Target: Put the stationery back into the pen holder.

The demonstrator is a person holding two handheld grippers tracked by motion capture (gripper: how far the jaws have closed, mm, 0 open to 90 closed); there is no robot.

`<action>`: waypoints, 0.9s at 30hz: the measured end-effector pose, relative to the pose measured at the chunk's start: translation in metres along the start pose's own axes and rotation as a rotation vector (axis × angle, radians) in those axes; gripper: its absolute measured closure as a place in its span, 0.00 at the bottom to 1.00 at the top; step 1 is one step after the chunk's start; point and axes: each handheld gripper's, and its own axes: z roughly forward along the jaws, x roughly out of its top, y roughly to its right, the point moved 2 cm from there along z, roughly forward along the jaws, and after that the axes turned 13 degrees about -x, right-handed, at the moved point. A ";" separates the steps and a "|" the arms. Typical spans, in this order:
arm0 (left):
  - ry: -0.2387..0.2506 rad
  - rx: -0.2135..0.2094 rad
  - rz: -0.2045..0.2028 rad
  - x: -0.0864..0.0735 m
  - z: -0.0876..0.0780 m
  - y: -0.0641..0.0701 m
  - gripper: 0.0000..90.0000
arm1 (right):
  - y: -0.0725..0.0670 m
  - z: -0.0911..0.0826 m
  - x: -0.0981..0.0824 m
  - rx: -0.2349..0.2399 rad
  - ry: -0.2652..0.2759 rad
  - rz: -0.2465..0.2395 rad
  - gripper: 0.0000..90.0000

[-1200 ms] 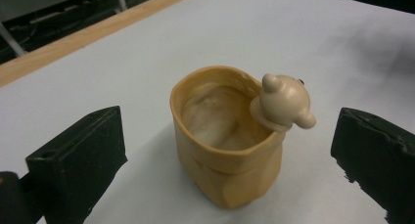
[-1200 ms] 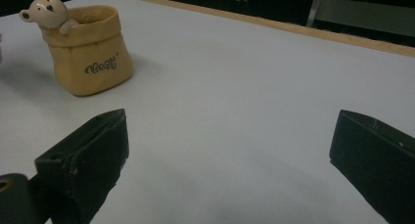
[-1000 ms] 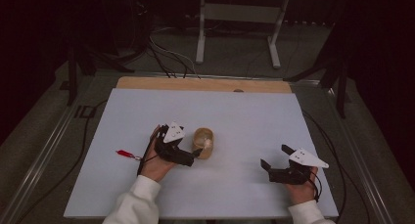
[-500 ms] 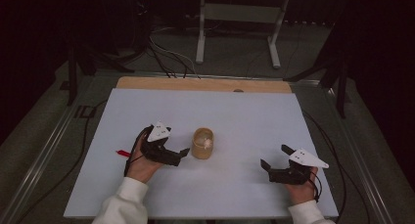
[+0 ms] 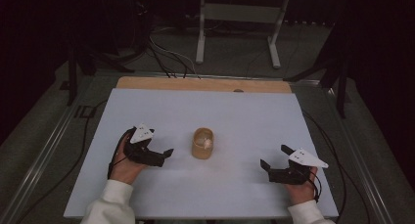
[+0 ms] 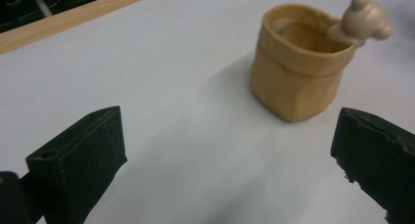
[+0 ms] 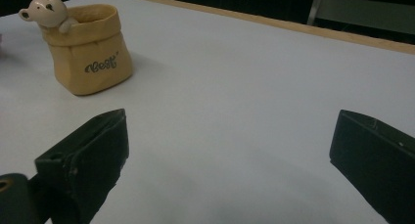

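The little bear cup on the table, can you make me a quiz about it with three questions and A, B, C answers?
1. Where does the cup stand?
A. Between the two grippers
B. On the floor
C. Inside the left gripper

2. What colour is the cup?
A. Bright blue
B. Tan yellow
C. Black

3. How are the left gripper's fingers?
A. Shut on the cup
B. Spread open, holding nothing
C. Shut on a pen

Answers:
1. A: in the high view it stands on the white table with the left gripper on one side and the right gripper on the other.
2. B: both gripper views show its tan yellow sides, with a pale bear at the rim.
3. B: in the left gripper view the fingers stand wide apart over bare table.
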 end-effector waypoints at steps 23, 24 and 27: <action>-0.111 0.059 -0.066 -0.043 -0.027 -0.030 0.01 | 0.000 0.000 0.000 0.000 -0.001 0.003 0.02; -0.121 0.058 -0.068 -0.045 -0.026 -0.030 0.01 | 0.000 0.000 0.000 0.000 0.000 0.003 0.02; -0.156 0.052 -0.080 -0.049 -0.024 -0.031 0.06 | 0.000 0.000 0.000 -0.001 -0.001 0.004 0.02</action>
